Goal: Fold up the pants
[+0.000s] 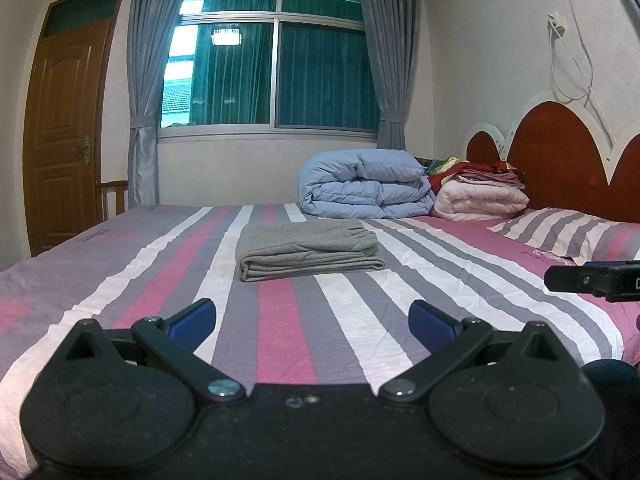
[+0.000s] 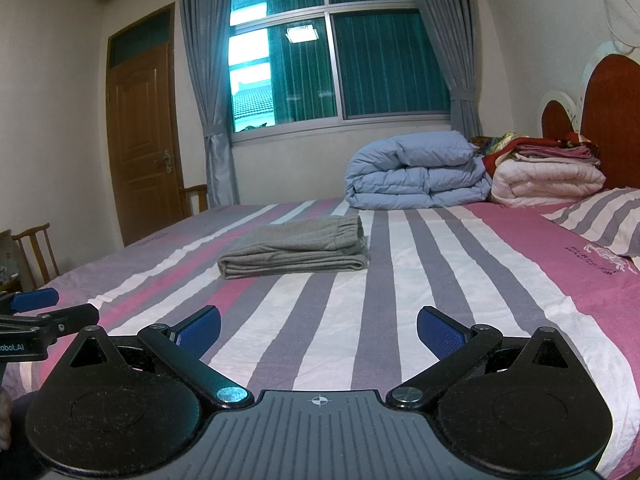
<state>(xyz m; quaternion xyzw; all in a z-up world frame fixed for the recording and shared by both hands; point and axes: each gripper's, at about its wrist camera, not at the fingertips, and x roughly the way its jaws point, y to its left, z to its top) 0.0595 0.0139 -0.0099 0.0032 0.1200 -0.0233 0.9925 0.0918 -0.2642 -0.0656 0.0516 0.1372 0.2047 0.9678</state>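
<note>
Grey pants (image 1: 306, 249) lie folded into a neat rectangle on the striped bed (image 1: 160, 280), waistband to the right; they also show in the right wrist view (image 2: 296, 247). My left gripper (image 1: 312, 320) is open and empty, well in front of the pants and above the sheet. My right gripper (image 2: 319, 330) is open and empty too, also short of the pants. The right gripper's side shows at the right edge of the left wrist view (image 1: 592, 280). The left gripper's fingers show at the left edge of the right wrist view (image 2: 36, 300).
A folded blue duvet (image 1: 366, 184) and a pink quilt with stacked cloths (image 1: 482, 196) lie at the far side by the red headboard (image 1: 560, 152). A striped pillow (image 1: 568, 232) lies at right. A wooden chair (image 2: 36, 252) stands left of the bed.
</note>
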